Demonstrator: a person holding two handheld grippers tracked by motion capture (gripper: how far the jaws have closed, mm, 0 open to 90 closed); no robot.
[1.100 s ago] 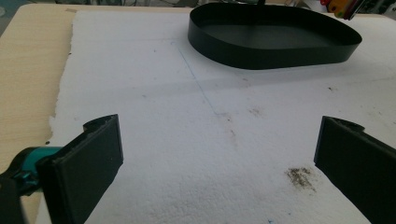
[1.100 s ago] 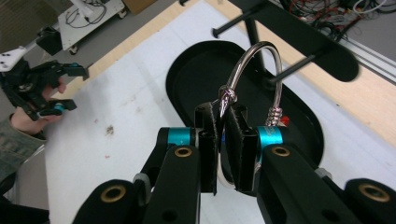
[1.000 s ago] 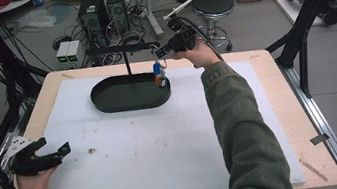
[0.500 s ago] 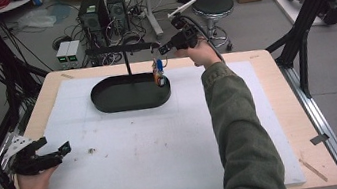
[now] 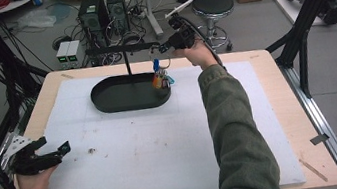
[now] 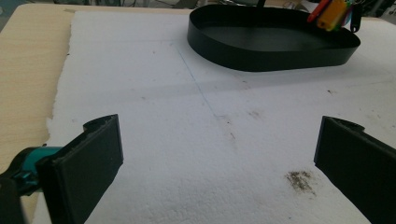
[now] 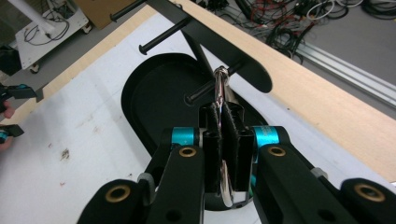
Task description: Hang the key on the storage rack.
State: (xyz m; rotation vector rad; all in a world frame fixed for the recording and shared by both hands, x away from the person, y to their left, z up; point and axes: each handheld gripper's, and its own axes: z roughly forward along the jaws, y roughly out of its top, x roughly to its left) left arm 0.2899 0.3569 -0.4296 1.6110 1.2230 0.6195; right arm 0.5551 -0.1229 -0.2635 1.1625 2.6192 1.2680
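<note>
Pinching metal key ring (image 7: 223, 88), right tool (image 7: 227, 122), perhaps hooked

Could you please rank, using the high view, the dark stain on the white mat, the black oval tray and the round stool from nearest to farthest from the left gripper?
From the left gripper:
1. Dark stain, just beside it on the white mat.
2. Black oval tray, toward the table's far edge.
3. Round stool, on the floor beyond the table.
</note>
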